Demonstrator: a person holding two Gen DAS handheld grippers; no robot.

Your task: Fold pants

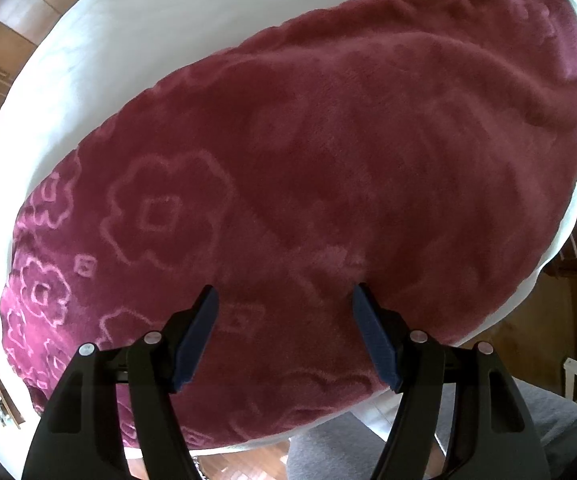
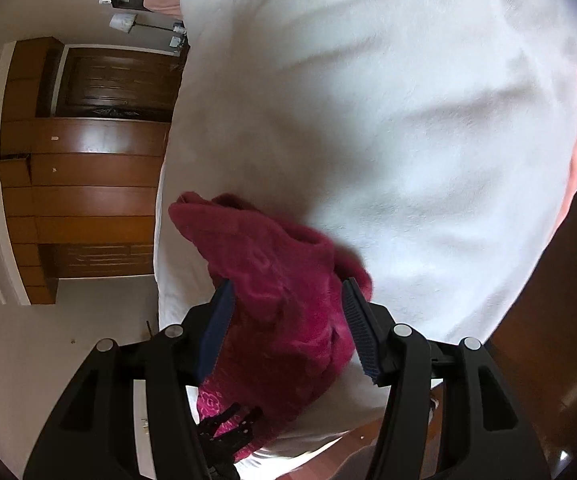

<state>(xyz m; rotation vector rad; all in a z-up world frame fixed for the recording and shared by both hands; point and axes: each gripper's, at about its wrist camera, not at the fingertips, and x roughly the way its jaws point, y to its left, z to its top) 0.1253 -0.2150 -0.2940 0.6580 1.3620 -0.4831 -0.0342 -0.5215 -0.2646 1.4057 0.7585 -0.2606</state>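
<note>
White bed [image 1: 100, 52] fills the scene, and the burgundy fleece pants [image 1: 328, 168] lie spread across it, flower pattern at the near-left end. Left gripper [image 1: 285, 300] hovers just above the fabric, jaws wide, nothing between them. Right gripper [image 2: 286, 292] is spread wide around a bunched end of the pants [image 2: 272, 280]; pads not pressing it.

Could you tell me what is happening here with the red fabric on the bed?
A person with a handheld gripper in each hand is folding dark red fleece pants on a white bed. The left gripper hovers open over the flat fabric. The right gripper has a bunched end between its fingers, though a firm grip is unclear.
</note>
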